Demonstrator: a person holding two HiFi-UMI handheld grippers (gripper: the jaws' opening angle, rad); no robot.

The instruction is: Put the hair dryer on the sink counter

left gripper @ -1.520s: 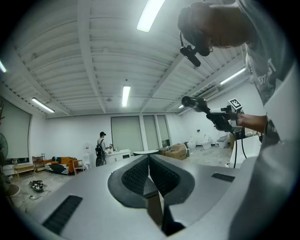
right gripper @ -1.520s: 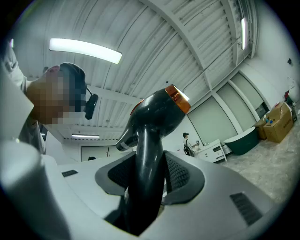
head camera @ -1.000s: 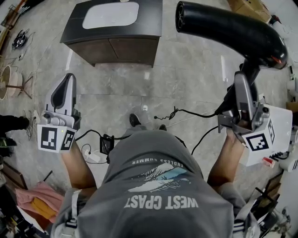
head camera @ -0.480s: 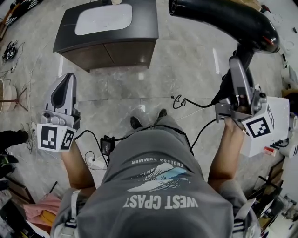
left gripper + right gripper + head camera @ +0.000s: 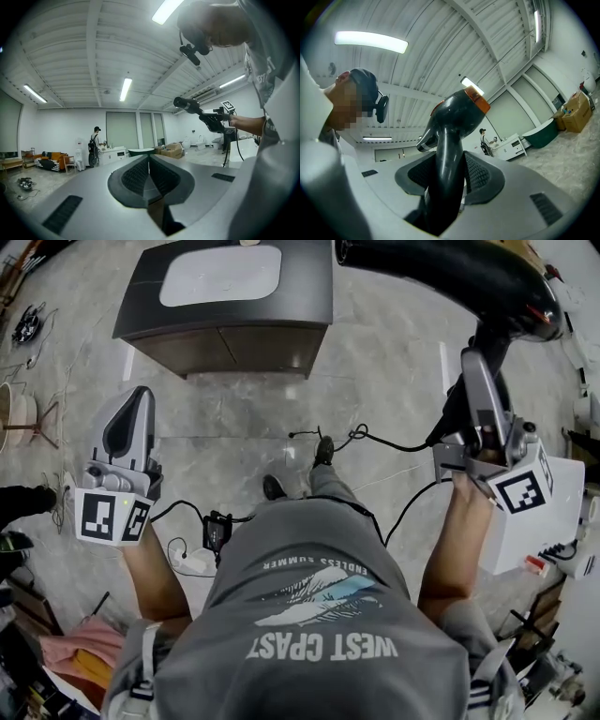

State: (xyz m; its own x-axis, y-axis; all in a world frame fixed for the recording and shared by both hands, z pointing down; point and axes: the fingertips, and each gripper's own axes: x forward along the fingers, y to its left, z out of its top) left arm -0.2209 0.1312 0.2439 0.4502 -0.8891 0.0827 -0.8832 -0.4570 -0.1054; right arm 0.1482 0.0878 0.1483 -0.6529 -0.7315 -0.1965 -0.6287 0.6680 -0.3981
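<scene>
The black hair dryer [image 5: 450, 282] is held up high at the right of the head view, its barrel pointing left. My right gripper [image 5: 480, 381] is shut on its handle [image 5: 446, 173], with the orange-ringed head [image 5: 461, 110] above the jaws. The cord [image 5: 375, 442] trails down to the floor. My left gripper [image 5: 129, 423] hangs at the left, shut with nothing between its pads [image 5: 149, 173]. The dark sink counter [image 5: 309, 287] with its white basin [image 5: 220, 276] stands ahead at the top left, well apart from both grippers.
A power strip and black adapter [image 5: 214, 532] lie on the tiled floor by my feet. A round stool [image 5: 21, 418] and cables are at the far left. A white box [image 5: 539, 521] sits at the right. Another person [image 5: 95, 145] stands far off.
The sink counter has shifted slightly in the head view as I step; one foot has moved forward. The hair dryer stays gripped in the right gripper, raised a little higher in the frame.
</scene>
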